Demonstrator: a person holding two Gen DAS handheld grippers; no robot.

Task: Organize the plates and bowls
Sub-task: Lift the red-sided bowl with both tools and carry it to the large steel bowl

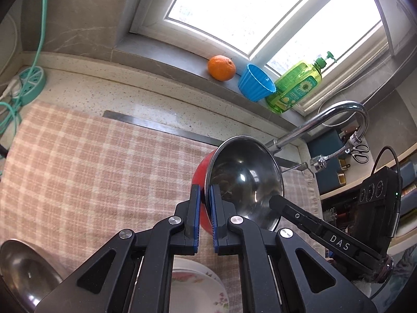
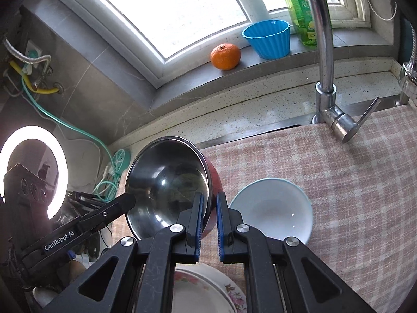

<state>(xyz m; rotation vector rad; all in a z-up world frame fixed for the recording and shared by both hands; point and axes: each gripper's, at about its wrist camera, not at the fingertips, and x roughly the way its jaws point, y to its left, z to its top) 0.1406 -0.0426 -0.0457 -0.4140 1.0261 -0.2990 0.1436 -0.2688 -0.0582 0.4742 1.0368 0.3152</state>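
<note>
A bowl, red outside and steel inside, hangs tilted above the checked cloth, held from both sides. My left gripper is shut on its left rim, one blue pad inside and one on the red wall. My right gripper is shut on the opposite rim of the same bowl. Each view shows the other gripper's finger reaching the bowl's far edge. A floral plate lies below the grippers. A pale blue bowl sits upright on the cloth, and a steel bowl lies at the lower left.
On the windowsill stand an orange, a blue fluted cup and a green detergent bottle. A chrome faucet rises at the back right. A teal power strip with cables sits at the left; a ring light glows.
</note>
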